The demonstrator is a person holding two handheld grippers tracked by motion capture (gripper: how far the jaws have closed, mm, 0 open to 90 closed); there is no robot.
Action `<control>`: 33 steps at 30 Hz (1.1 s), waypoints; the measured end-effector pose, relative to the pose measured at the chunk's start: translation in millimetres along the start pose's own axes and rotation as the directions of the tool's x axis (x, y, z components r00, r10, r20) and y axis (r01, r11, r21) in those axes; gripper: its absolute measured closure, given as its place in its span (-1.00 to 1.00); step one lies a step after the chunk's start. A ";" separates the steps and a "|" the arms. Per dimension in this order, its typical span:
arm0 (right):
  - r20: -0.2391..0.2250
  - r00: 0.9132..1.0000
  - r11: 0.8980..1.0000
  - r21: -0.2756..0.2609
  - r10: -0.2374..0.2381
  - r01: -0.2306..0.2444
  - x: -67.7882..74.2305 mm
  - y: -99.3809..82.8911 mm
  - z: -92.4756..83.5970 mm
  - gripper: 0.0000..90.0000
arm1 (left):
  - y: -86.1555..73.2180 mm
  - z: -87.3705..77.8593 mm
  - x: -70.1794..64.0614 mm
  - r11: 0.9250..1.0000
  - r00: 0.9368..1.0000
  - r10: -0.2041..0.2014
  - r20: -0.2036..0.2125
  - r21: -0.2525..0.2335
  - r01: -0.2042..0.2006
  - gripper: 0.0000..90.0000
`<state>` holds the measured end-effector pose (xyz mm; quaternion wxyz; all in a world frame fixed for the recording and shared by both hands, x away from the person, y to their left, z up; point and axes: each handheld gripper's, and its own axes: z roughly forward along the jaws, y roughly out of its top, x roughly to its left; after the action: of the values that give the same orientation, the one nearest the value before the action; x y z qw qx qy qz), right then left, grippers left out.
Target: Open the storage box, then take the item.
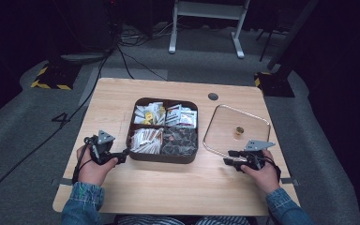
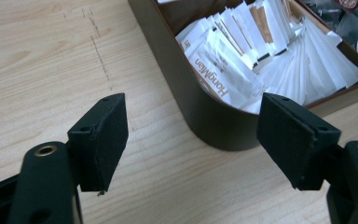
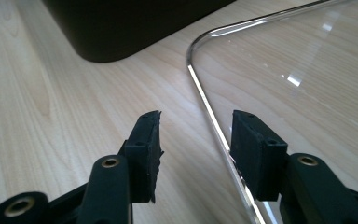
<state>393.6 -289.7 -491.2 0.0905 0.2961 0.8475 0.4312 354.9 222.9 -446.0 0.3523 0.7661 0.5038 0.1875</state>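
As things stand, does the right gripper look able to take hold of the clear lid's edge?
Probably yes. The right gripper has its jaws apart astride the near rim of the clear lid, which lies flat on the table; nothing stands between them.

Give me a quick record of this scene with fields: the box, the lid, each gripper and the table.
box: brown divided box at mid-table, open, four compartments filled with sachets
lid: clear glass lid lying flat on the table right of the box, small brass knob
left gripper: jaws wide apart, nothing between them, at the box's near left corner
right gripper: jaws part open, astride the lid's near edge, not gripping it
table: light wood
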 end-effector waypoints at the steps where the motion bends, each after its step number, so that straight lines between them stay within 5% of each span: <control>1: -0.015 1.000 1.000 -0.004 -0.011 0.011 5.1 -0.1 3.0 0.19 | 0.4 -0.5 0.2 1.000 1.000 -0.001 -0.002 -0.006 0.001 -0.37; 10: -0.054 0.996 0.997 0.024 -0.066 0.067 20.3 -2.1 19.2 0.17 | 6.0 -8.9 1.1 0.998 1.000 -0.023 -0.009 -0.053 0.022 -0.21; 17: -0.004 0.990 0.989 0.047 -0.141 0.141 29.9 -2.7 22.3 0.04 | 14.6 -5.5 -3.2 0.997 1.000 -0.011 0.000 -0.072 0.011 -0.23; 33: -0.008 0.991 0.990 0.046 -0.136 0.137 29.5 -2.7 22.4 0.03 | 48.1 3.6 -16.8 0.989 0.999 0.046 0.008 -0.138 -0.045 -0.25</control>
<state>377.9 -258.7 -504.0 0.1110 0.2385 0.8757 0.4049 380.8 194.7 -412.3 0.4030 0.7522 0.4699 0.2256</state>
